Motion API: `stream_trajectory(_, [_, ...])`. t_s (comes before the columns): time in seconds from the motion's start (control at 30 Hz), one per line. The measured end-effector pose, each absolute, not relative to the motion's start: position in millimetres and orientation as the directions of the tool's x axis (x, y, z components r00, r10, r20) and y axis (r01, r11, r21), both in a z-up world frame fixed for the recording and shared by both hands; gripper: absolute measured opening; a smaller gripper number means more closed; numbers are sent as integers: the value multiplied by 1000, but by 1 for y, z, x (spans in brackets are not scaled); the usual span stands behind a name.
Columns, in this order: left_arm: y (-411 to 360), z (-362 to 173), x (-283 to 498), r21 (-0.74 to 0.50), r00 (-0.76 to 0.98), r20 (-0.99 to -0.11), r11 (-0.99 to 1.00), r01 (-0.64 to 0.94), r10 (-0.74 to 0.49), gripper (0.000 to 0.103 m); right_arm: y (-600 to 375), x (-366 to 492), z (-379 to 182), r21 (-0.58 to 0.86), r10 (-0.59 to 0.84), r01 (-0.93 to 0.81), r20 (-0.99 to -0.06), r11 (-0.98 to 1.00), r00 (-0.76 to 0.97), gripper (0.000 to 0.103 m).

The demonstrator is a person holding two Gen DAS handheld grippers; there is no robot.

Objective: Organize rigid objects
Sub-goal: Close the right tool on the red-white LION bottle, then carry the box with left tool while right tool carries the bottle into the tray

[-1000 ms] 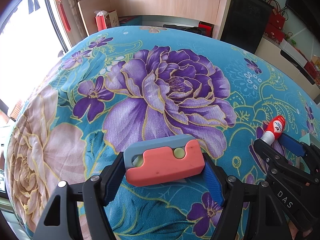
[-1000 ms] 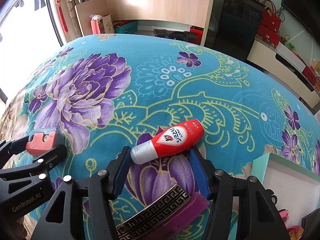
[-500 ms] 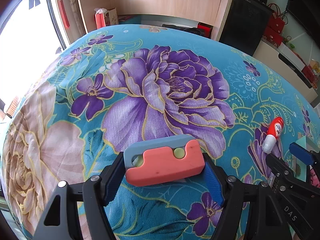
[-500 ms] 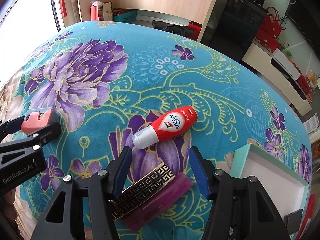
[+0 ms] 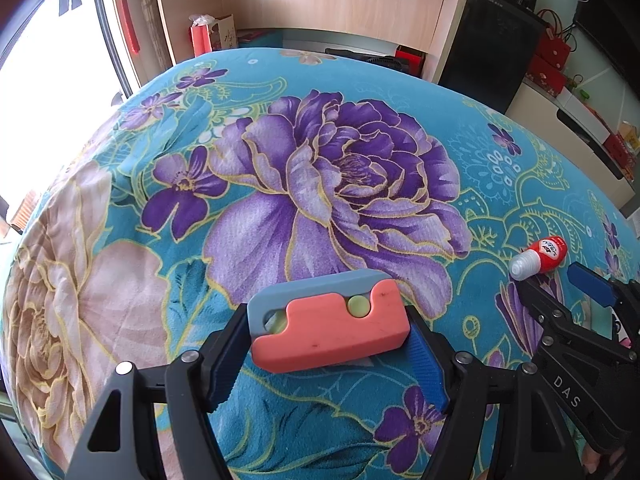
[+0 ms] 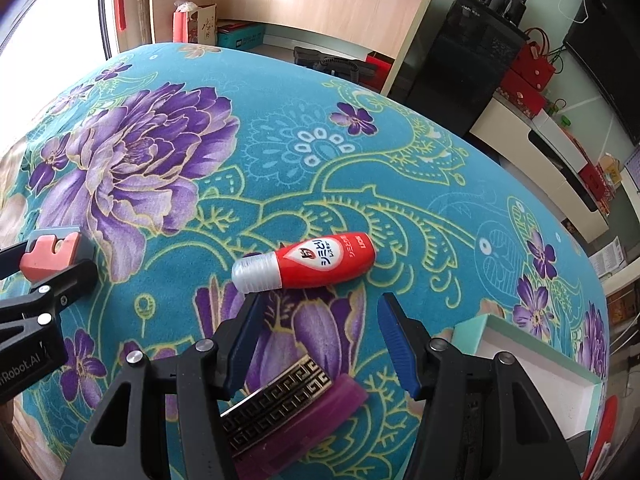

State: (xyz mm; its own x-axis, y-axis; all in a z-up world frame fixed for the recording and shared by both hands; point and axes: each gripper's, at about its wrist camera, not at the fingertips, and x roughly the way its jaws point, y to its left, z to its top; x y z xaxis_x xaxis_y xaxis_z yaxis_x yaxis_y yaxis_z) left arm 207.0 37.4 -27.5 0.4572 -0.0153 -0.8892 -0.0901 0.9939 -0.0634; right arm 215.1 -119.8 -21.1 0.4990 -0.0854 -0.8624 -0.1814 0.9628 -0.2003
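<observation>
Teal floral cloth (image 5: 360,92) covers the work surface. Left gripper (image 5: 328,334) is clamped on a coral-and-grey block (image 5: 328,330), blue pads pressed against both of its ends, holding it above the cloth. Right gripper (image 6: 316,340) stands spread with nothing between its pads; its fingertips sit just short of a red bottle (image 6: 308,264) lying on its side on the cloth, clear cap toward the left. A purple case with a gold key-pattern band (image 6: 288,408) lies beneath the right gripper. A white-lined box (image 6: 532,364) sits at the right.
</observation>
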Motion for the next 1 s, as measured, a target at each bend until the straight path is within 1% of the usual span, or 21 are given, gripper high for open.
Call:
stream_trajectory(0.07, [38, -28, 207, -62, 457, -889, 994, -89, -14, 76, -119, 221, -21, -191, -76, -180, -859, 965, 506, 62])
stream_trajectory(0.13, [38, -28, 207, -62, 458, -889, 994, -90, -14, 76, -119, 228, -23, -165, -56, -177, -865, 970, 498, 68])
stream_trajectory(0.17, [38, -28, 207, -62, 457, -889, 994, -90, -14, 76, -120, 231, -23, -154, -48, -174, -866, 973, 497, 69])
stream_trajectory(0.4, [38, -28, 208, -61, 458, -889, 994, -89, -13, 76, -134, 252, -27, -41, 34, -145, -877, 989, 479, 71])
stream_trajectory(0.5, [39, -29, 209, -63, 458, -889, 994, -90, -15, 76, -135, 257, -28, -28, 43, -143, -881, 989, 472, 83])
stream_trajectory(0.6, [39, -29, 209, -59, 458, -889, 994, -90, -12, 76, -139, 265, -30, 18, 78, -133, -886, 991, 457, 83])
stream_trajectory(0.73, [39, -30, 209, -60, 458, -889, 994, -90, -12, 76, -144, 273, -31, 35, 85, -117, -884, 993, 459, 83])
stream_trajectory(1.0, [39, -30, 209, -58, 460, -888, 994, -88, -11, 76, -130, 278, -33, 2, 64, -133, -882, 991, 467, 83])
